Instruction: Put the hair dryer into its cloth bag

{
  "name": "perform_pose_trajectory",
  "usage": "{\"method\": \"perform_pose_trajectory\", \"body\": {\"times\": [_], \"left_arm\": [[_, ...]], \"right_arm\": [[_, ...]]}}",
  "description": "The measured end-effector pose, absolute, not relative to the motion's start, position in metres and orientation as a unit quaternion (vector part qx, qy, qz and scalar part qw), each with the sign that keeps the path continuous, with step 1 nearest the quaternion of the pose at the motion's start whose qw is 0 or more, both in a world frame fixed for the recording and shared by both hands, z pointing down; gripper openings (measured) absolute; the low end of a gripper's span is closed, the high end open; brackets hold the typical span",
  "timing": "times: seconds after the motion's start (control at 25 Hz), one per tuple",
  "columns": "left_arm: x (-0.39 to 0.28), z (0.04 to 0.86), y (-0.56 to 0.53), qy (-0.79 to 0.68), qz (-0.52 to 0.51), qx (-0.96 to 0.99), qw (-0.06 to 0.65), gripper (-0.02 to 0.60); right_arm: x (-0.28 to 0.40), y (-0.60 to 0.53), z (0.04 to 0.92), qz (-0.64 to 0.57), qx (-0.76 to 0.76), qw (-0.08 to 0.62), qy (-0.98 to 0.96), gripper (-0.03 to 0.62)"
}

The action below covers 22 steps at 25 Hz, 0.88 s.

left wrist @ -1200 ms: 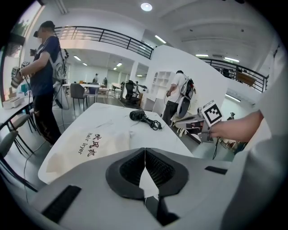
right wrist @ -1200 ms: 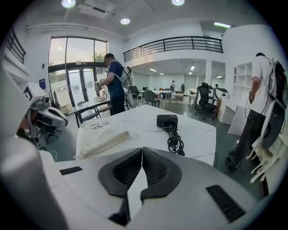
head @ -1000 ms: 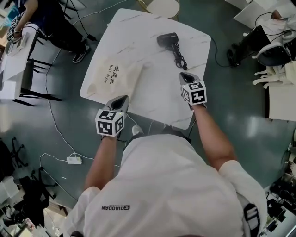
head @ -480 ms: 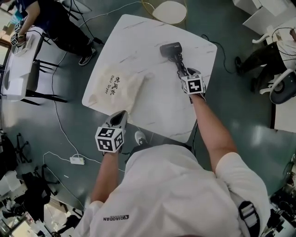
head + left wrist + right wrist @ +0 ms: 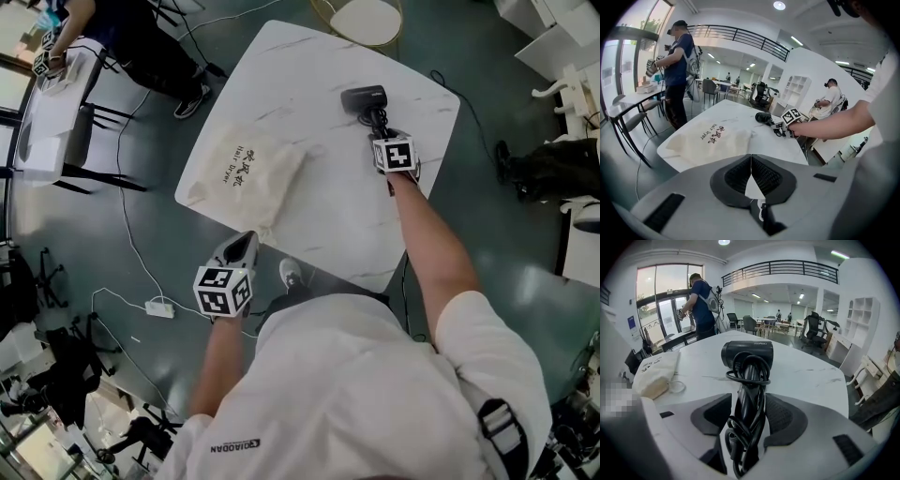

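A black hair dryer [image 5: 364, 97] with its cord wound round the handle lies at the far right of the white marble table [image 5: 319, 216]. My right gripper [image 5: 382, 131] straddles the handle [image 5: 746, 380]. Its jaws are opening, and the pads [image 5: 785, 416] stand off both sides of the handle and cord. The cream cloth bag [image 5: 246, 173] with dark print lies flat at the table's left; it also shows in the left gripper view [image 5: 715, 140] and the right gripper view [image 5: 656, 371]. My left gripper [image 5: 244, 246] hangs shut and empty [image 5: 751, 161] off the near table edge, below the bag's corner.
A person [image 5: 141, 47] stands at another table [image 5: 52, 103] at the upper left. A round stool [image 5: 366, 19] sits beyond the far edge. A power strip [image 5: 156, 307] and cables lie on the floor at the left. More people and desks fill the room behind.
My right gripper has travelled forward and down from the table's near side to the hair dryer, and its jaws have opened round the handle. The left gripper has stayed by the near edge.
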State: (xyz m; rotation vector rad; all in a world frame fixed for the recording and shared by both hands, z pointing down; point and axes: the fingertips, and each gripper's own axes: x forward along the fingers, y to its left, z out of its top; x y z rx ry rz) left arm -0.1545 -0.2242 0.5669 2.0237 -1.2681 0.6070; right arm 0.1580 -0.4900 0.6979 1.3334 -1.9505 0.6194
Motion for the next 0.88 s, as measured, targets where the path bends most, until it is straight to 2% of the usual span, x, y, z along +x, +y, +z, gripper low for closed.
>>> {"method": "perform_pose_trajectory", "body": {"times": [0.56,0.88], "left_arm": [[-0.166,0.566,-0.213,-0.497,0.236,0.767,0.329,0.029],[-0.179,0.555,-0.203,-0.513,0.231,0.761,0.324,0.029]], "right_arm": [[0.155,-0.495,0.715,0.265,0.506,0.360,-0.738,0.284],[0.160,-0.494,0.712,0.285,0.513,0.348,-0.731,0.250]]}}
